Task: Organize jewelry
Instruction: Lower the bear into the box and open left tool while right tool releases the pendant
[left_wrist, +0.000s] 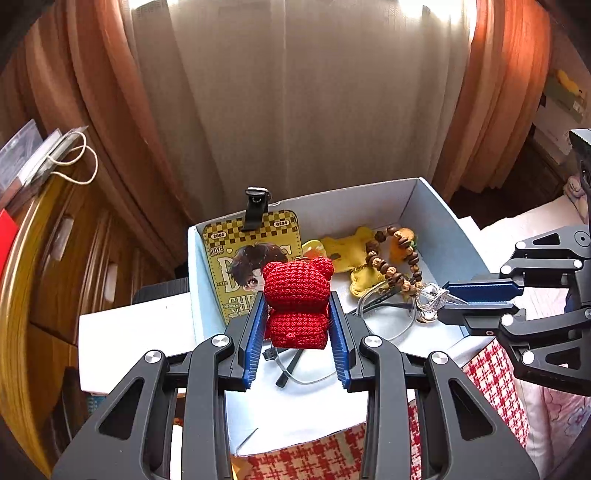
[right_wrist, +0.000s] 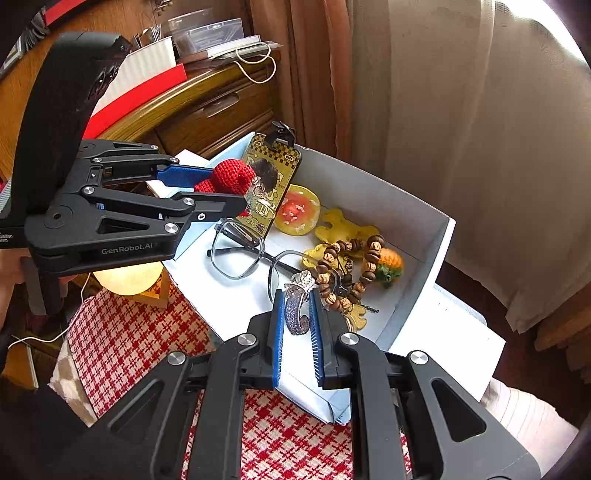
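Curtained bedroom corner, pale blue box (left_wrist: 436, 236) on red-checked cloth (right_wrist: 147, 332). Left gripper (left_wrist: 298, 321) clamps a red crochet bear (left_wrist: 297, 295) above the box; right gripper (right_wrist: 297, 314) pinches a silver bangle (right_wrist: 297, 306) over the glasses (right_wrist: 240, 251), beside the wooden bead bracelet (right_wrist: 354, 273). Step looks like placing; next, lower and release each piece inside.

One red crochet bear (left_wrist: 297, 295), one pair of glasses (right_wrist: 243, 251), one bead bracelet (right_wrist: 351, 269), one yellow card holder (right_wrist: 269, 184), one crochet pumpkin (right_wrist: 390, 263), one silver ornament (right_wrist: 297, 306), one box (right_wrist: 369, 199).
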